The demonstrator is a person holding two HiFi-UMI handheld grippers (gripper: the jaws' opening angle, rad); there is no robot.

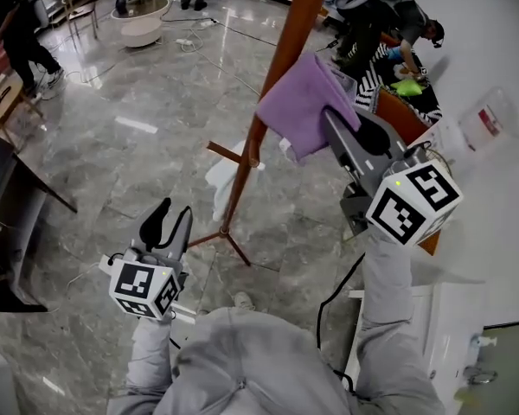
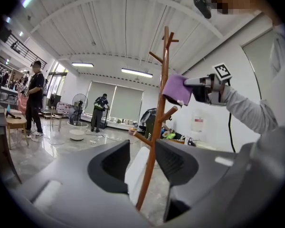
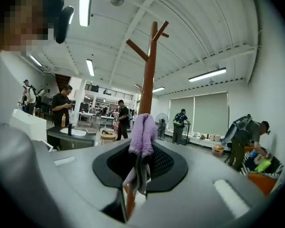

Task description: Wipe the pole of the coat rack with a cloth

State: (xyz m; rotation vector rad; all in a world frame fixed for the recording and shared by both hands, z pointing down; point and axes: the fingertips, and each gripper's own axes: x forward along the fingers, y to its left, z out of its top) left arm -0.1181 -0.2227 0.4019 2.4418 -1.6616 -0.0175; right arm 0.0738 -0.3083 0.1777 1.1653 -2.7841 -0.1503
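Floor (image 1: 112,137): glossy stone under the pole's feet.
Pole (image 1: 281,59): upright, long axis vertical.
Cloth (image 1: 298,106): purple, against the pole's upper half.
Right claw (image 1: 339,121): clamped on the cloth, nearer the pole.
Left claw (image 1: 173,212): jaws apart, empty, low, away from the pole.
Stroke: probably along the pole.

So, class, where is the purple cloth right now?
In the head view, right of centre: the purple cloth is pinched in the right gripper, against the coat rack pole.
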